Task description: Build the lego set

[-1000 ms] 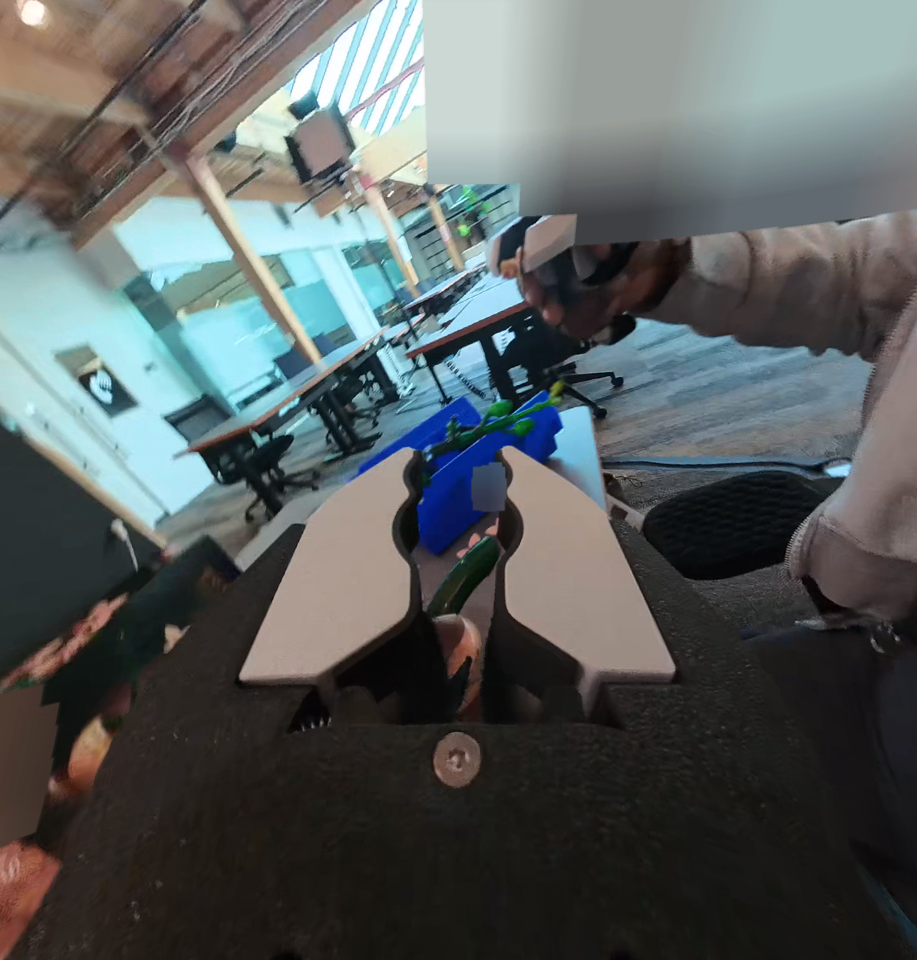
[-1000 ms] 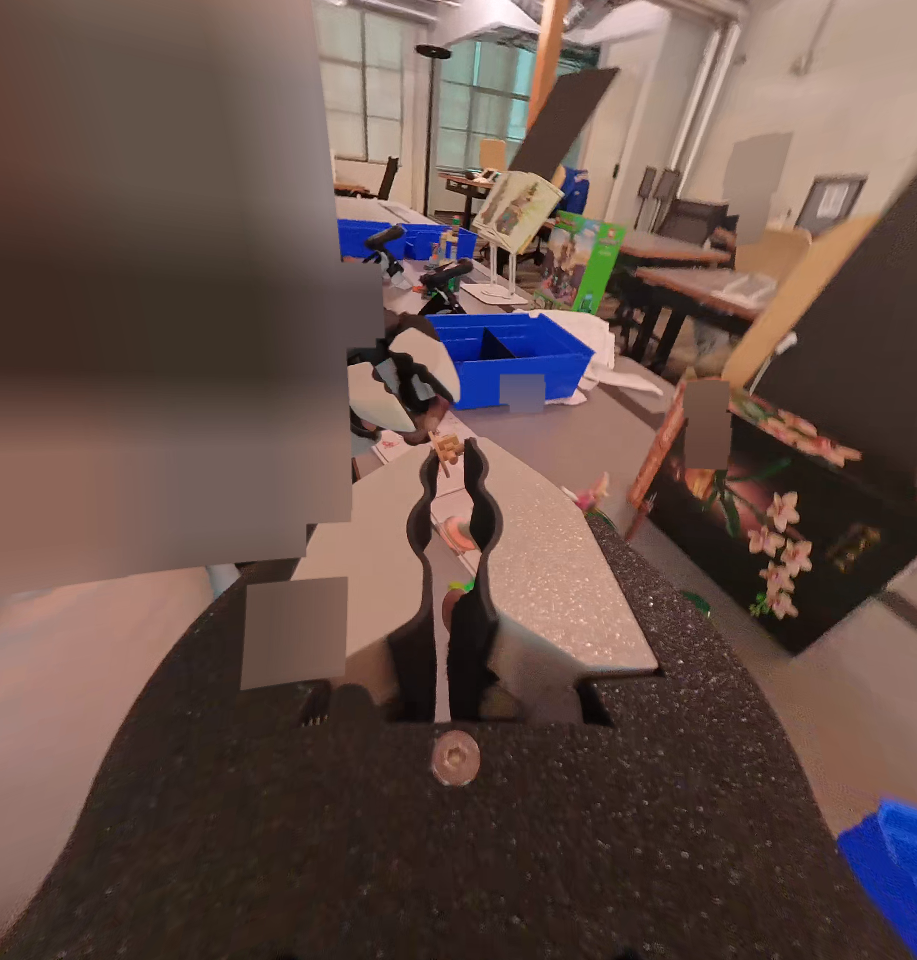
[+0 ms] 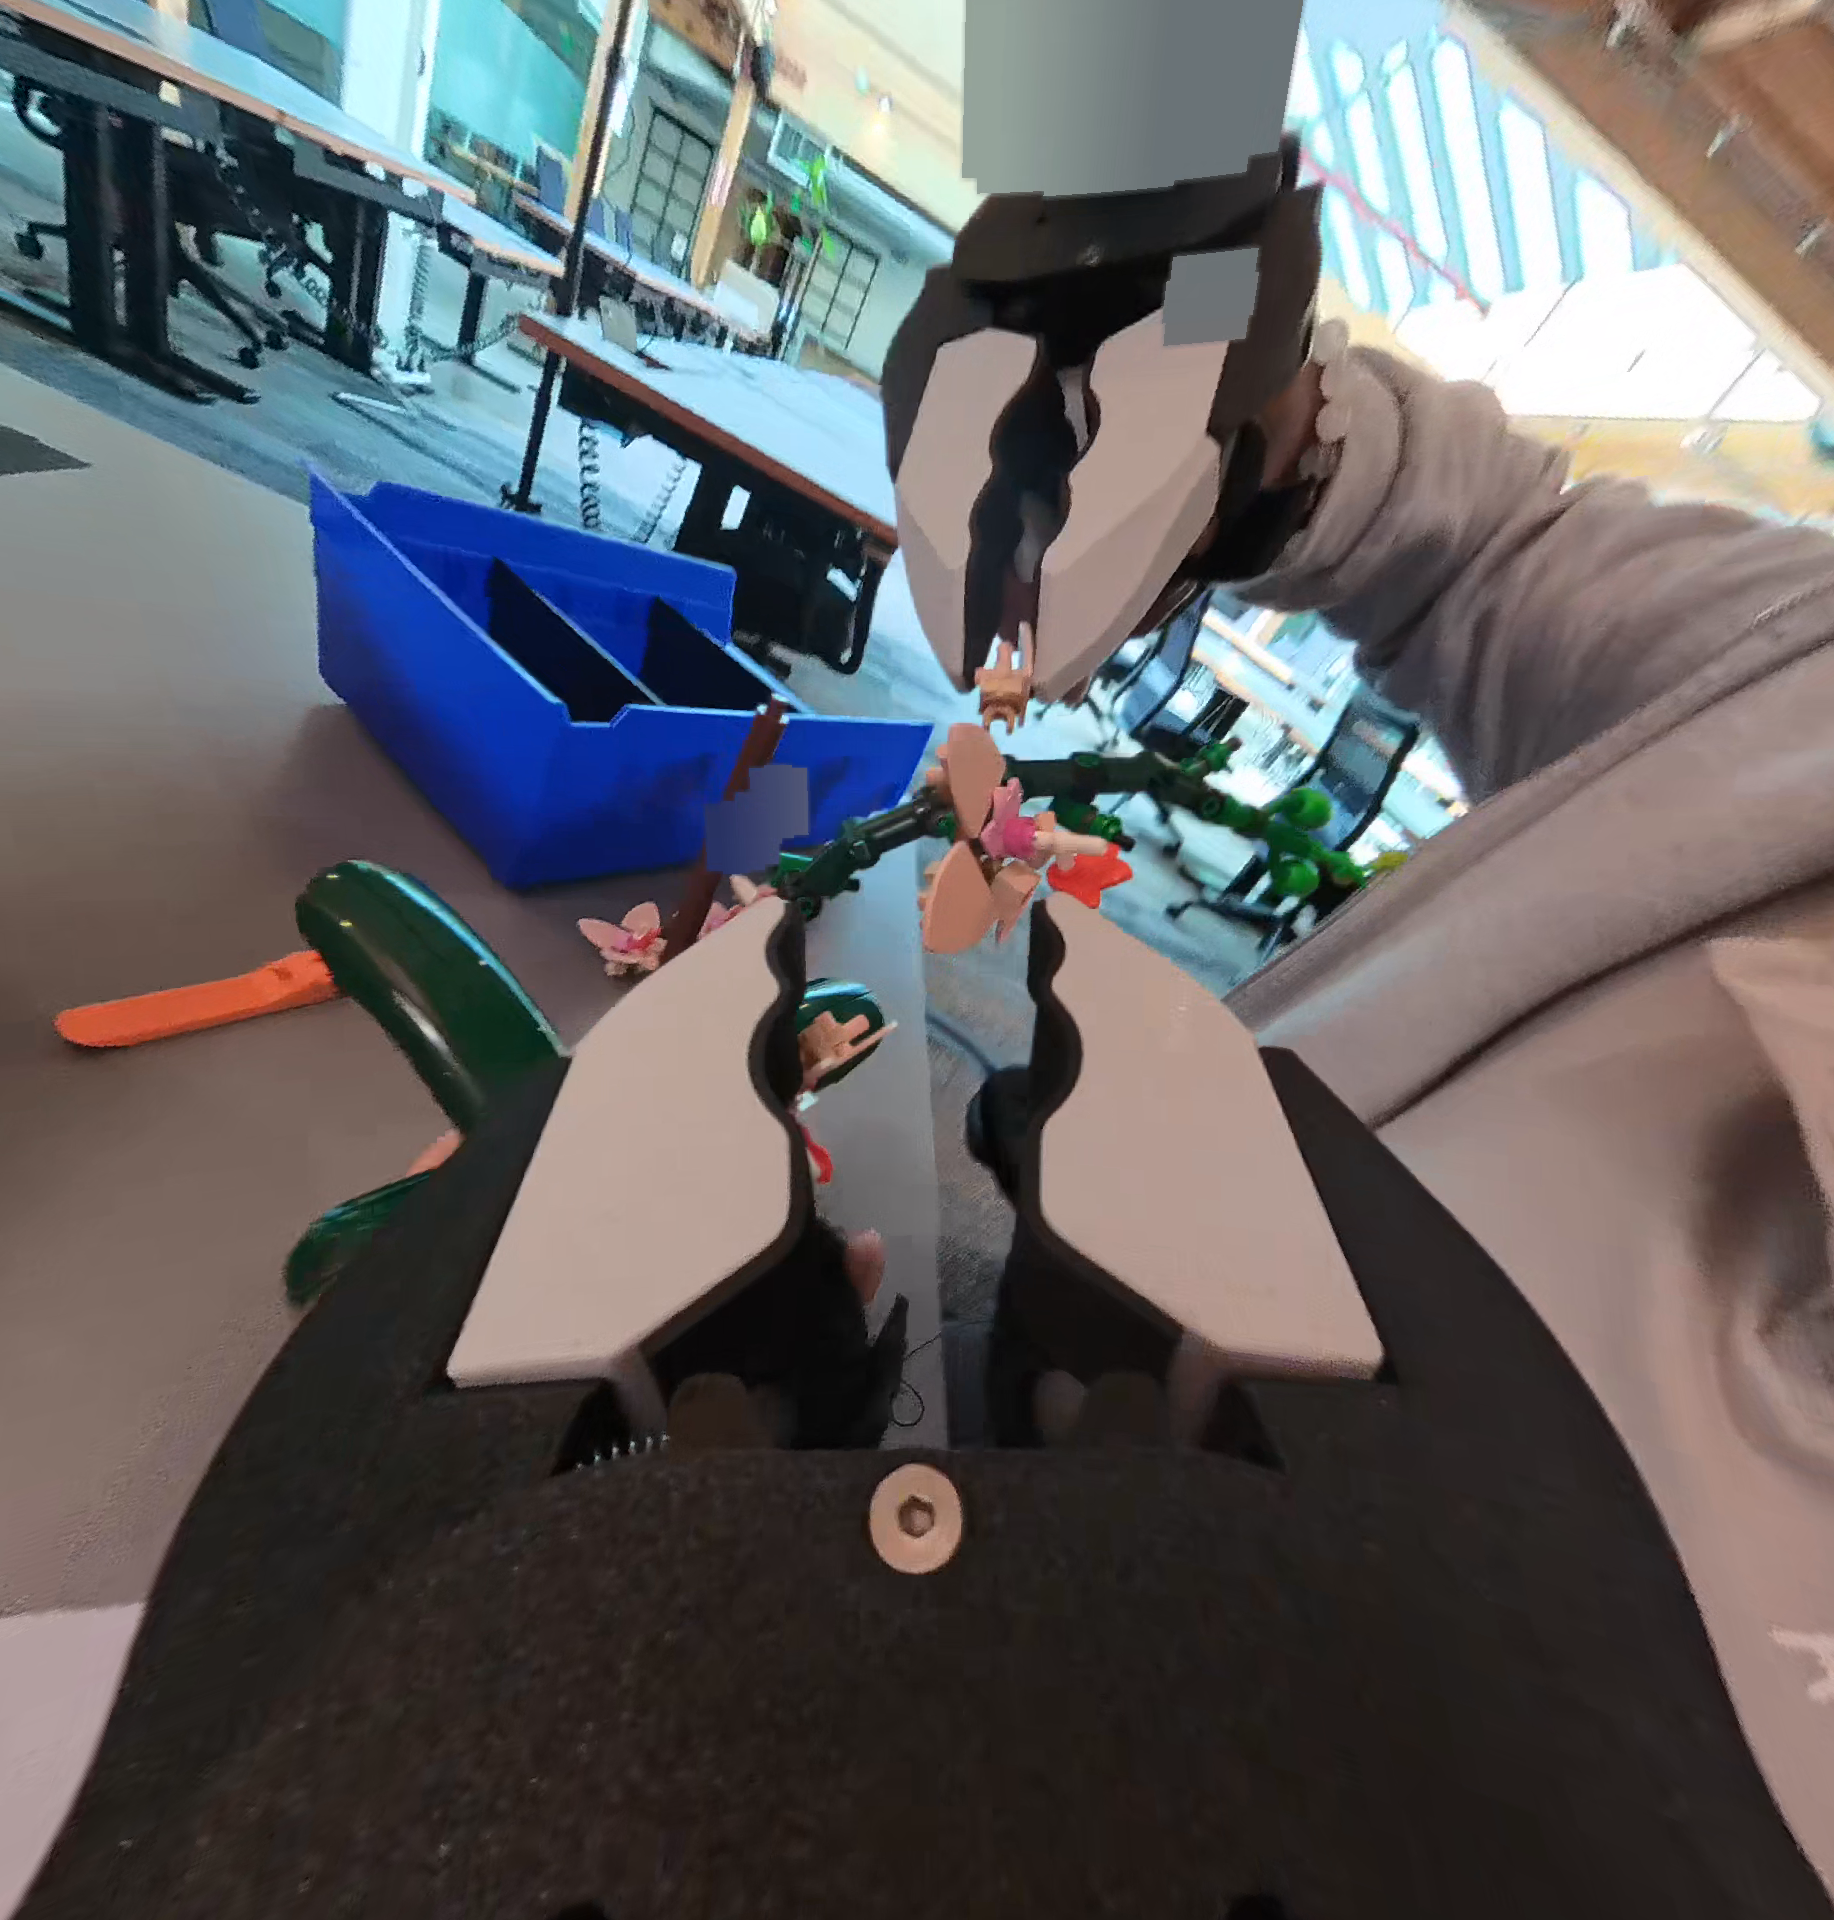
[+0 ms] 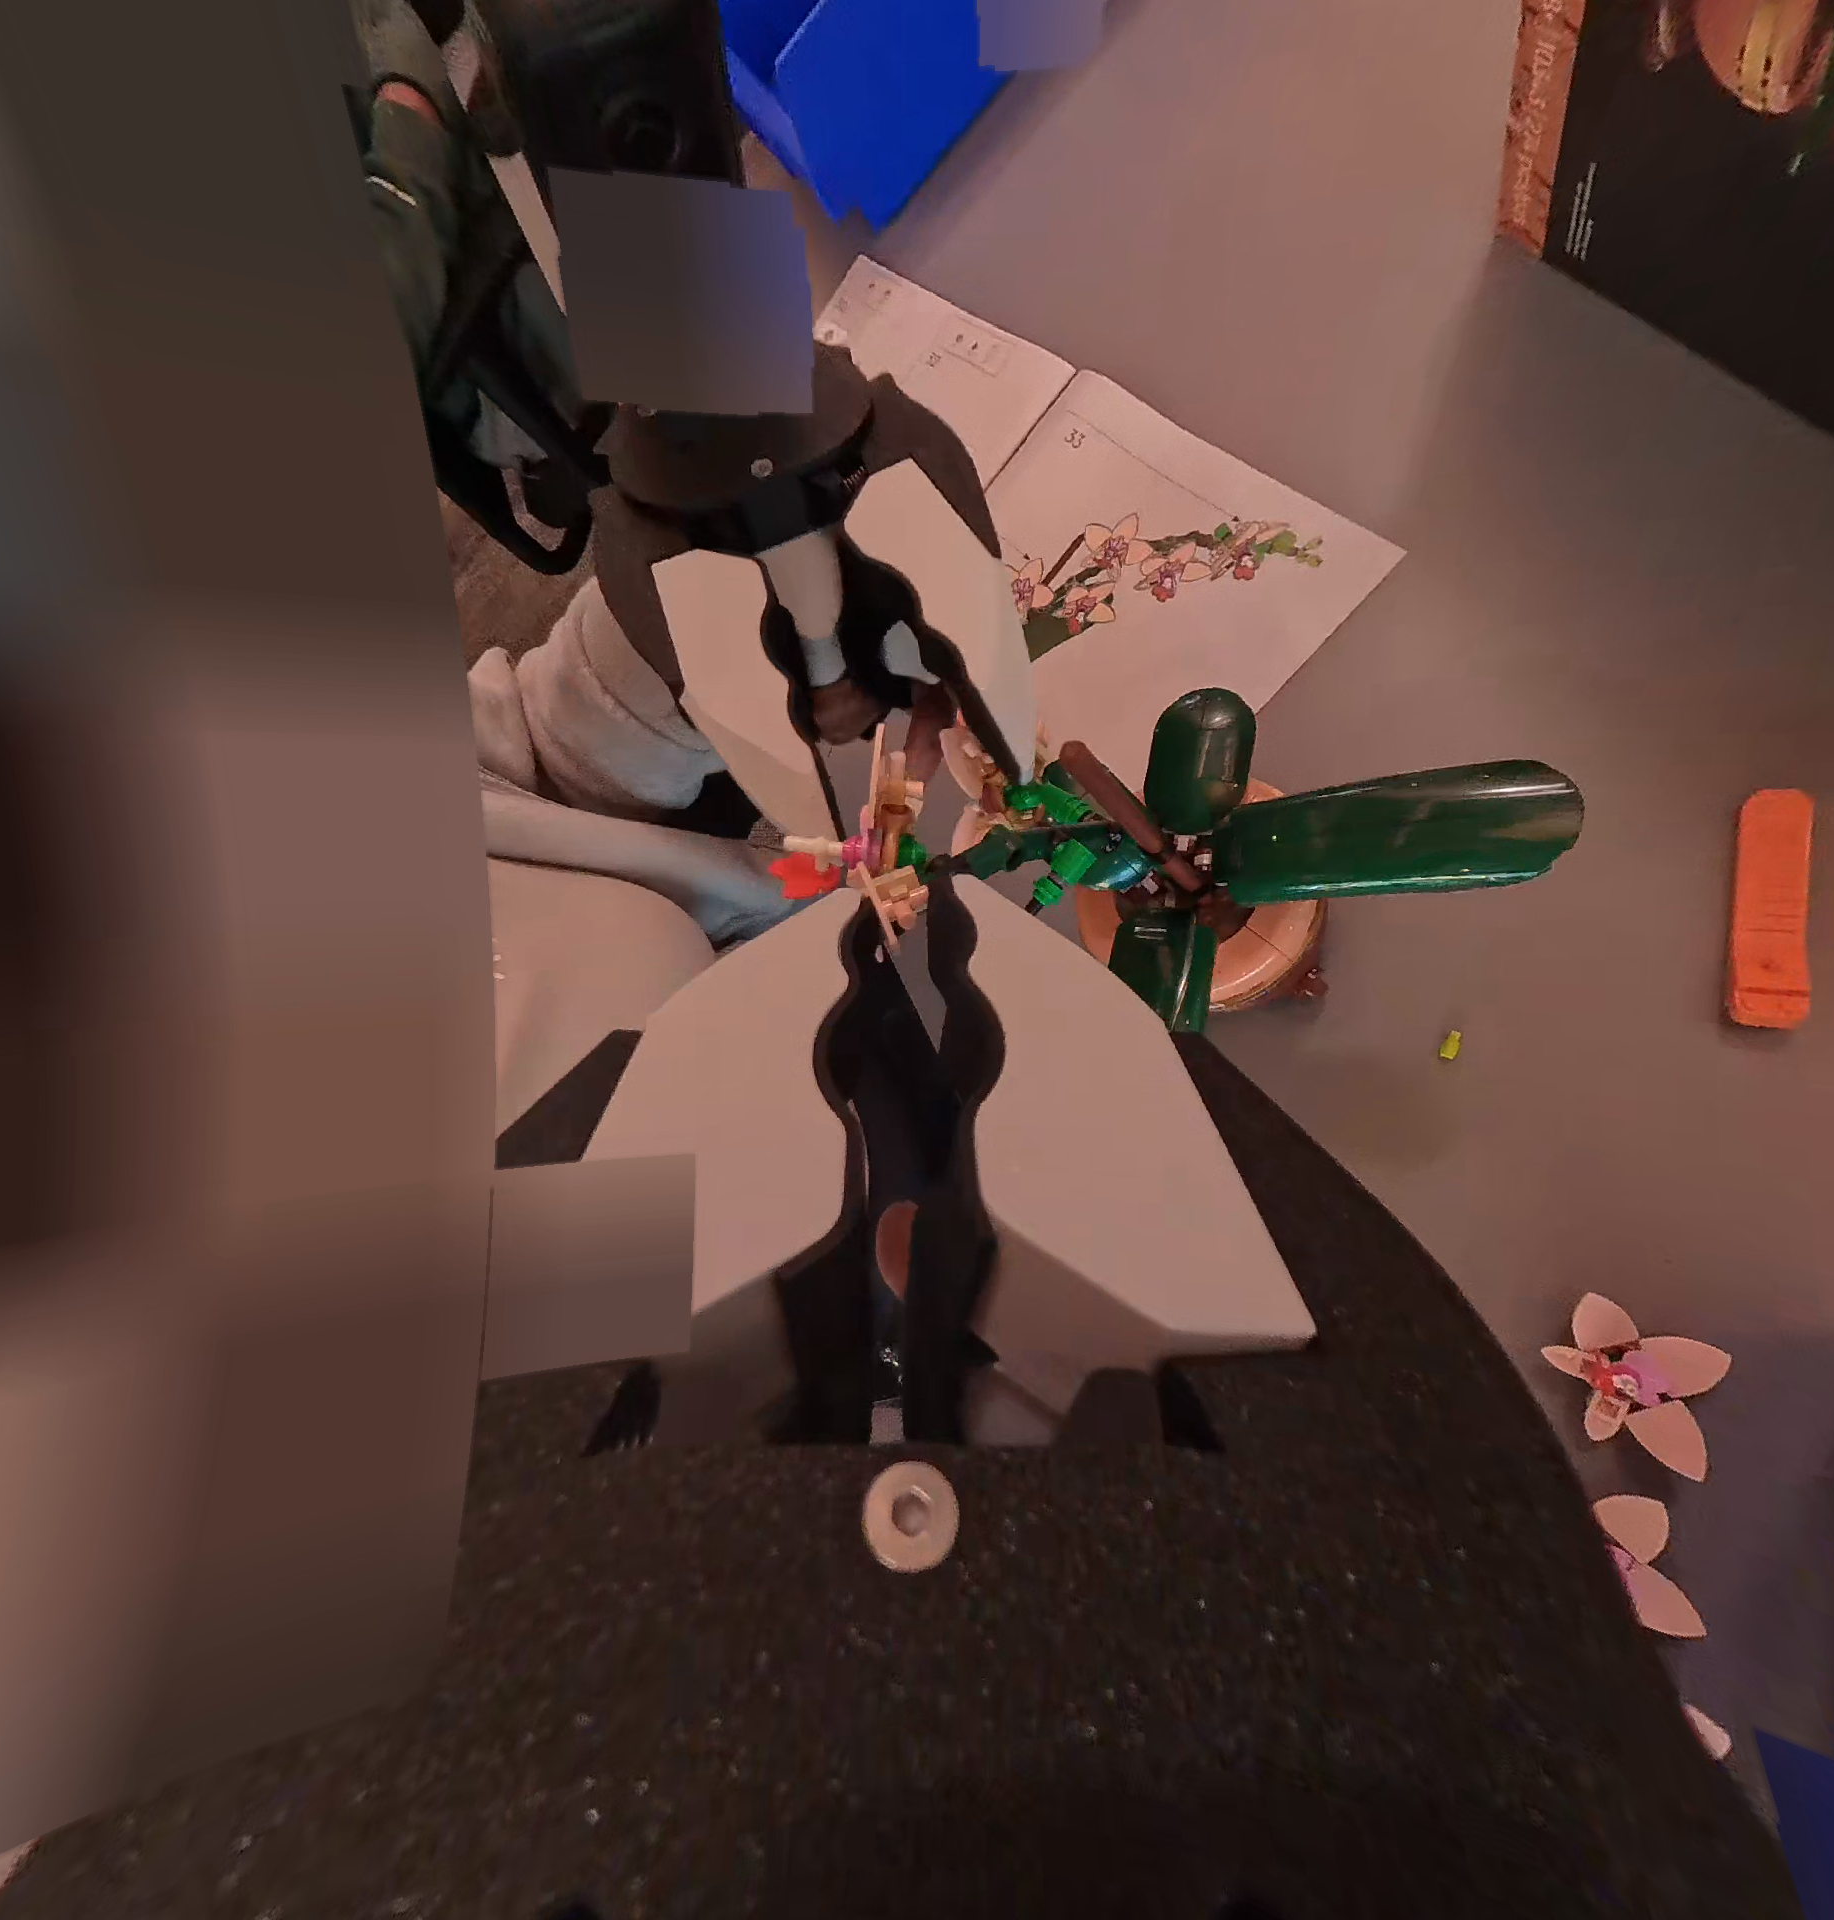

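A lego orchid stands in a tan pot (image 4: 1271,935) with dark green leaves (image 4: 1391,831). Its green stem (image 3: 1131,774) carries a pale pink flower (image 3: 970,842) with a red tip piece (image 4: 804,873). My left gripper (image 3: 913,914) is open, with its fingertips on either side of the flower and stem; it also shows in the right wrist view (image 4: 902,784). My right gripper (image 4: 908,914) is shut on a small tan lego piece (image 4: 897,894) and holds it right at the flower. In the left wrist view the right gripper (image 3: 1012,675) hangs just above the flower with the tan piece (image 3: 1001,691).
A blue divided bin (image 3: 580,707) stands behind the plant. An orange brick separator (image 4: 1770,904), an open instruction booklet (image 4: 1152,488), the dark set box (image 4: 1723,156), a tiny yellow piece (image 4: 1450,1044) and loose pink flowers (image 4: 1640,1382) lie on the grey table. A grey sleeve (image 3: 1515,644) is at right.
Both grippers have swung in to the orchid. The left gripper has opened wider around the flower. The right gripper has come down over the flower, still holding the tan piece.
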Demonstrator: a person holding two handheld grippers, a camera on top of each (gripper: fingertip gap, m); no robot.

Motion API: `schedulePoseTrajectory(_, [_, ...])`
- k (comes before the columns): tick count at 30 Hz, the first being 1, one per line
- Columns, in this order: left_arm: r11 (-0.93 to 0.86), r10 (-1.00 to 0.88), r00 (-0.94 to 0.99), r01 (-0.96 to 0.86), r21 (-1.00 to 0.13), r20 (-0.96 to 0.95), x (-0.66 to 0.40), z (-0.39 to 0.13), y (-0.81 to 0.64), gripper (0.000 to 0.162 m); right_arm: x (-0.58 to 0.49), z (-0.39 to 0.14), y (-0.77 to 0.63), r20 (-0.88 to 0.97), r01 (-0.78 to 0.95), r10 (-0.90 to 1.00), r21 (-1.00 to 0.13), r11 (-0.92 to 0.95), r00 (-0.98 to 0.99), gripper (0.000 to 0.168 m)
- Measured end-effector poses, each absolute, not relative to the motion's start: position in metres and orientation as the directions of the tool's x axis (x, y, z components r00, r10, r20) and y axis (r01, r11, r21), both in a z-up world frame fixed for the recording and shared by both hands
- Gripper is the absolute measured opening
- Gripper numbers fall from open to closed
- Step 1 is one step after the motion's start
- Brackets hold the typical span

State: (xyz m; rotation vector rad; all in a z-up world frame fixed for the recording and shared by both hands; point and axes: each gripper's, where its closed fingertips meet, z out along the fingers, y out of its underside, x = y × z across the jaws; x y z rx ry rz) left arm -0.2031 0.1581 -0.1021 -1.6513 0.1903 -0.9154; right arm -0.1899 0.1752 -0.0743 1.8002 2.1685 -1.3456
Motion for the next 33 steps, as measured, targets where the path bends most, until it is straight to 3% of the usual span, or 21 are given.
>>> schedulePoseTrajectory(1, [-0.303,-0.577,0.661,0.373,-0.877,0.48,-0.2,-0.101,0.158,0.039,-0.191,-0.075,0.174,-0.51,0.811,0.792,-0.584,-0.032,-0.336,0.009])
schedulePoseTrajectory(7, [-0.296,-0.578,0.634,0.423,-0.856,0.513,-0.195,-0.106,0.157,0.05,-0.191,-0.079,0.171,-0.452,0.842,0.816,-0.534,0.075,-0.359,0.009])
schedulePoseTrajectory(17, [-0.207,-0.548,0.563,0.625,-0.753,0.618,-0.198,-0.101,0.148,0.044,-0.19,-0.078,0.168,-0.461,0.9,0.825,-0.417,0.123,-0.326,0.009])
schedulePoseTrajectory(20, [-0.125,-0.501,0.656,0.59,-0.798,0.564,-0.214,-0.096,0.138,0.049,-0.189,-0.076,0.167,-0.439,0.898,0.831,-0.413,0.151,-0.342,0.009])
schedulePoseTrajectory(26, [-0.093,-0.421,0.801,0.428,-0.899,0.425,-0.199,-0.098,0.124,0.02,-0.19,-0.076,0.168,-0.433,0.889,0.828,-0.43,0.159,-0.357,0.009])
schedulePoseTrajectory(33, [-0.1,-0.457,0.594,0.705,-0.702,0.662,-0.18,-0.105,0.148,0.021,-0.187,-0.08,0.168,-0.413,0.882,0.829,-0.433,0.186,-0.378,0.009])
